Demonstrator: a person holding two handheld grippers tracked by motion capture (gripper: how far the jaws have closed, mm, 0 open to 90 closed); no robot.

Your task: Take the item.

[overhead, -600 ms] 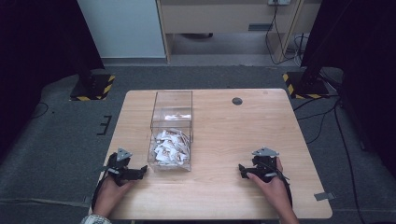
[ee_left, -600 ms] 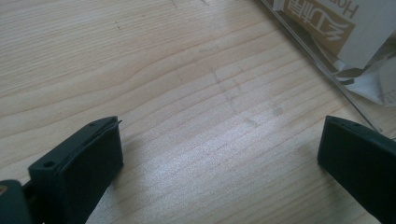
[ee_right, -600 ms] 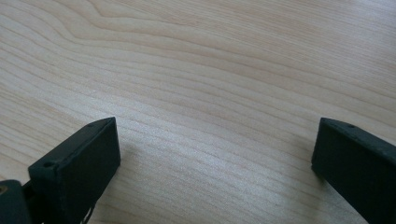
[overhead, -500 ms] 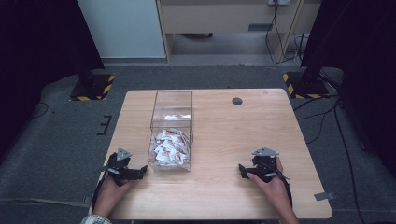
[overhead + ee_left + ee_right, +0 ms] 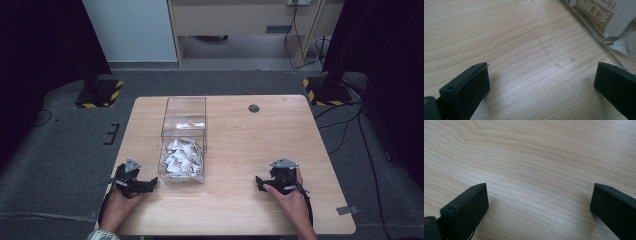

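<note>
Packets [image 5: 182,156] in clear box [image 5: 183,107] | left claw [image 5: 148,185] released, low beside box | right claw [image 5: 258,183] released, on table [image 5: 250,145]

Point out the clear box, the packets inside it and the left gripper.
clear box [image 5: 184,106]: high view, its far wall.
packets [image 5: 182,156]: high view, middle of the white heap.
left gripper [image 5: 151,183]: high view, between its jaw tips, beside the box.

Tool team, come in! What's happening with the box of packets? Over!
Left tool open, empty, on the table beside the box. Right tool open, empty, farther off. Packets all inside the box. Nothing in the way.
</note>
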